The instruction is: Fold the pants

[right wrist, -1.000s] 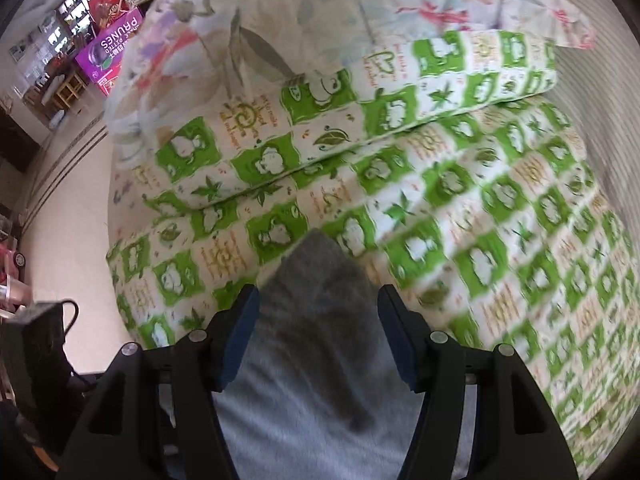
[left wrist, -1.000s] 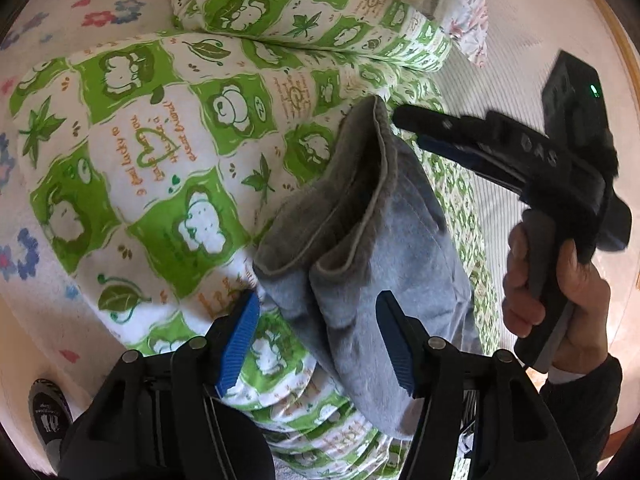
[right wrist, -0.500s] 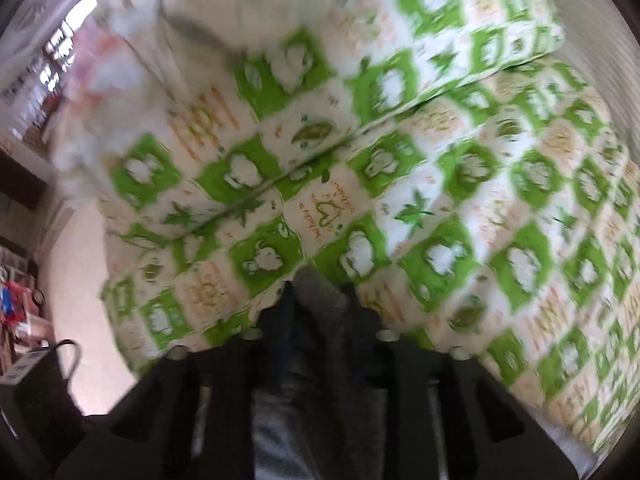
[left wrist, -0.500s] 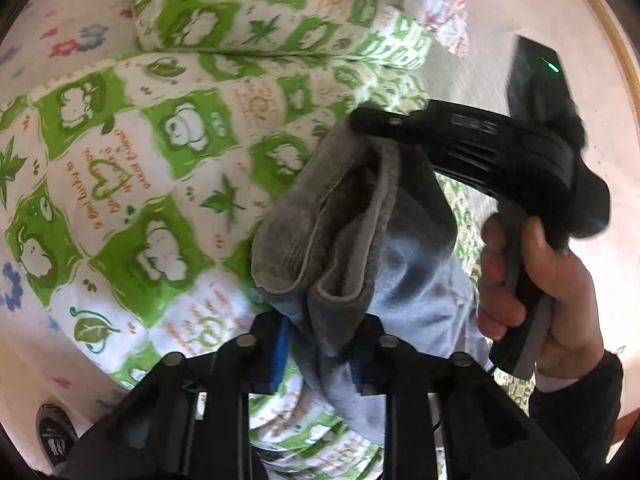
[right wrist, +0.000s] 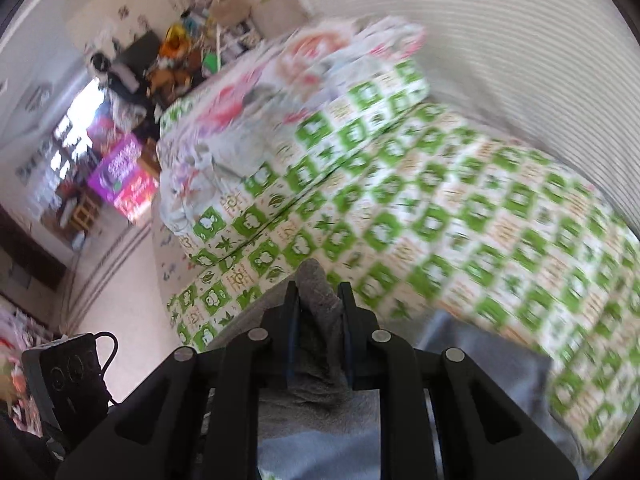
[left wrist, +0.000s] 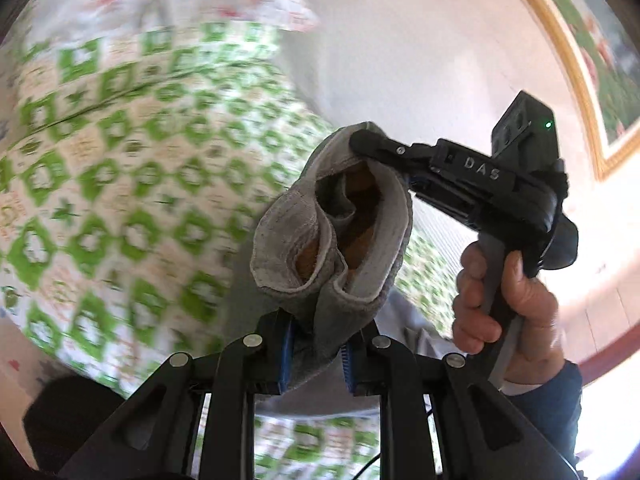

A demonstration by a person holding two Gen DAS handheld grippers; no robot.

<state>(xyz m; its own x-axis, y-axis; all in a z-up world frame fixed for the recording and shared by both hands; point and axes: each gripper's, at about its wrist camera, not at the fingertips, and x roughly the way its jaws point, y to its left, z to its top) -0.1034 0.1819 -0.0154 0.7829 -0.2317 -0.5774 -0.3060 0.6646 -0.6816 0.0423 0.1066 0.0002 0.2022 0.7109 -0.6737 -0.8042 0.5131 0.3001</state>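
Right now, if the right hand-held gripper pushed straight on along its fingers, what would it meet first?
The right hand-held gripper is already shut on the grey pants. Beyond that cloth, the green-patterned quilt lies in line; it would probably come next, though depth is unclear in this blurred view.

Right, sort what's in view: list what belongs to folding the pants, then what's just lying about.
In the job:
- grey pants
- left gripper, shut on the waistband
- right gripper, shut on the waistband's far end

Lying about:
- green-checked quilt
- floral bedding
- purple box
- framed picture
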